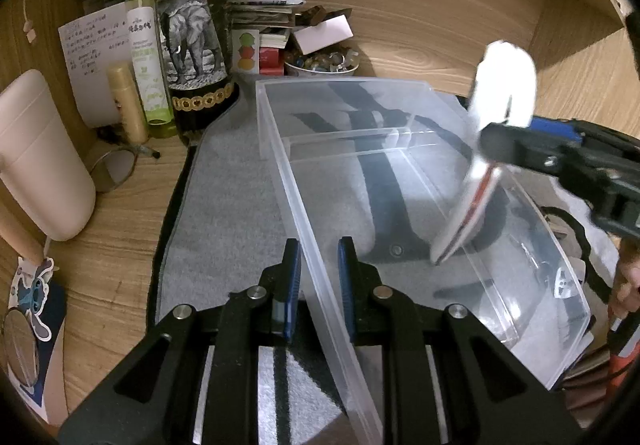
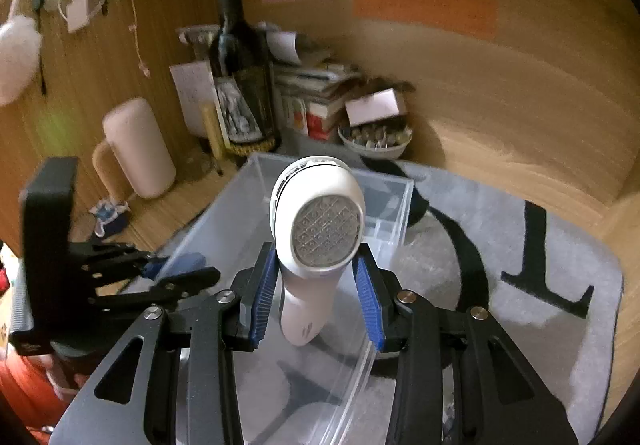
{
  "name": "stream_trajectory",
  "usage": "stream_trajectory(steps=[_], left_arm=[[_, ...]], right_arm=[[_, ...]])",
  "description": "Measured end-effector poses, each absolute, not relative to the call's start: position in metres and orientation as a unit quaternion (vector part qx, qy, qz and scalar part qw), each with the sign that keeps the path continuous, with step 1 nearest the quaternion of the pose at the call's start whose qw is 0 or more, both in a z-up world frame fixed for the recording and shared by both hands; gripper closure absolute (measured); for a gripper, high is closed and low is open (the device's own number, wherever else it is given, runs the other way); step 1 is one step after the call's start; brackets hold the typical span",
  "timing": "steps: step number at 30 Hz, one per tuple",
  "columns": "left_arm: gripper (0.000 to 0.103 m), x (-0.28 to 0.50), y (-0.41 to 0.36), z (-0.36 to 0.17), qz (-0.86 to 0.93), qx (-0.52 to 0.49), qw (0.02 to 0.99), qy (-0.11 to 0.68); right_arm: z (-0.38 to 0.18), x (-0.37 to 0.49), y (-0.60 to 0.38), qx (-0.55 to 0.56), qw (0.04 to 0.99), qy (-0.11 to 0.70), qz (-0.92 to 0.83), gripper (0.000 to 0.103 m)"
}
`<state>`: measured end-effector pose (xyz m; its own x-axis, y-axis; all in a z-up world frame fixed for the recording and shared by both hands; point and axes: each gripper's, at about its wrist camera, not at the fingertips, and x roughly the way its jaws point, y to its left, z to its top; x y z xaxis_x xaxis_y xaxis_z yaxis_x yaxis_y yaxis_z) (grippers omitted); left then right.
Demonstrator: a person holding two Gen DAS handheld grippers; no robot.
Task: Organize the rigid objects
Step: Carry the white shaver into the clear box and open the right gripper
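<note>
The left tongs are pinched narrowly on the near side wall of the clear plastic bin, one blue pad outside the wall and the other inside. The right tongs clamp the handle of a white fabric shaver, its round mesh head tilted up toward the camera, above the bin's open top. The bin has clear dividers and sits on a grey mat with black markings, spread on the wooden desk. Behind the bin stand a dark bottle with an elephant label, a green spray bottle and a small bowl of trinkets.
</note>
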<state>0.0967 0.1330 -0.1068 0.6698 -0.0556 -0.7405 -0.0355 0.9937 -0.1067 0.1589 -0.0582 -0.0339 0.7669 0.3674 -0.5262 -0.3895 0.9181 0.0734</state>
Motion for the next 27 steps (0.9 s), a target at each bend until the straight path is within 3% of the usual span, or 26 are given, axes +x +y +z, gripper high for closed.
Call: stream_trajectory(steps=[22,27], left_arm=[[0.083,0.097,0.132,-0.106,-0.009,-0.053,0.913,0.404],[0.083,0.097,0.131,-0.107,-0.009,-0.051,0.914,0.403]], right_arm=[[-0.060,0.197,-0.037,-0.060,0.904,0.367,0.209,0.067],[-0.055,0.194,-0.040,-0.063,0.911,0.354,0.203,0.054]])
